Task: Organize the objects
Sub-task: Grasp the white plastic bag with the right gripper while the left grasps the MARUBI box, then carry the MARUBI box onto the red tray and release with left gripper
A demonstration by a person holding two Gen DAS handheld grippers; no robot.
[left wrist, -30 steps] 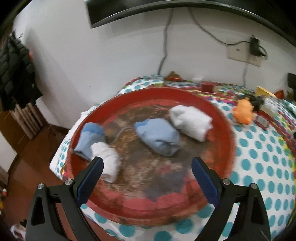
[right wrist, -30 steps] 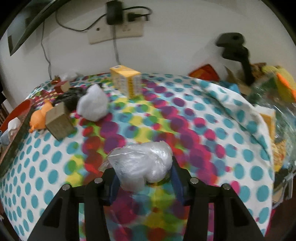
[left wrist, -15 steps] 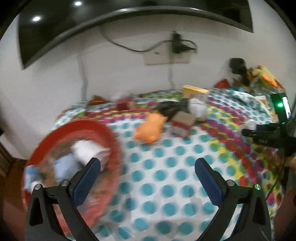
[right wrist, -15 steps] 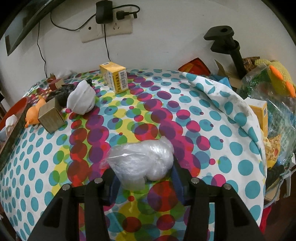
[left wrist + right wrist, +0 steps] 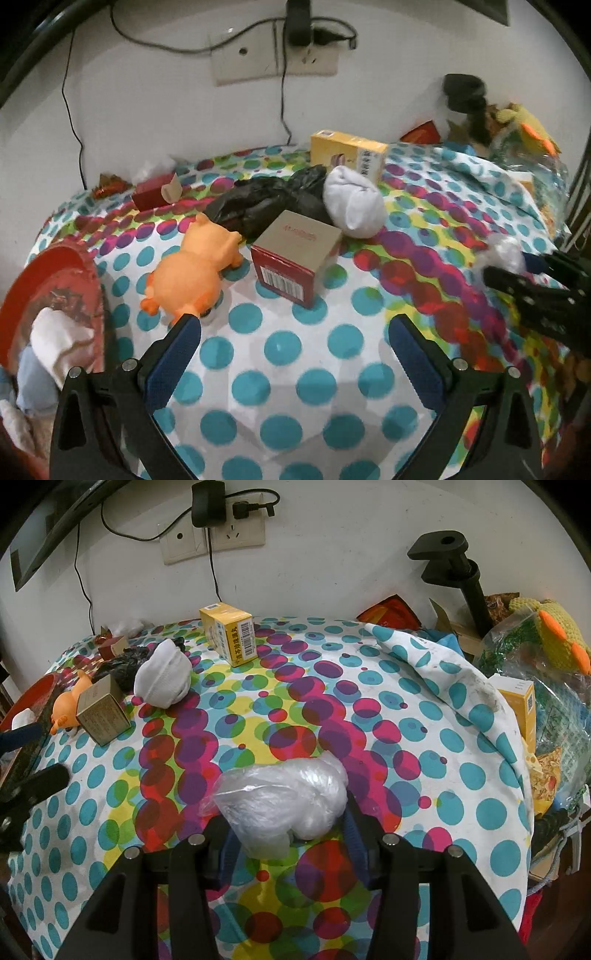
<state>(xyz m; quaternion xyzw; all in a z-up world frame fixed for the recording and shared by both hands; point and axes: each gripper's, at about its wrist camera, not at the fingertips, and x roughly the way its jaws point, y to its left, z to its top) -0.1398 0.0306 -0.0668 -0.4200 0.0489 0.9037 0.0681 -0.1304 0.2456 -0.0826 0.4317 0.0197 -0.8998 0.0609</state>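
My left gripper hangs wide open over the dotted tablecloth with nothing between its fingers. Just ahead of it lie an orange toy pig and a tan-topped red box. Behind those are a black bag, a white sock ball and a yellow box. The red tray, holding rolled socks, is at the far left. My right gripper is shut on a crumpled clear plastic bag, low over the cloth. The same bag shows at the right of the left wrist view.
A small red box sits near the wall. A black clamp stand, a knitted toy in a plastic bag and another yellow box crowd the table's right side. Cables hang from the wall socket.
My left gripper swung right, from over the red tray to in front of the pig and the box, still open. The right gripper stayed in place with the clear bag between its fingers.
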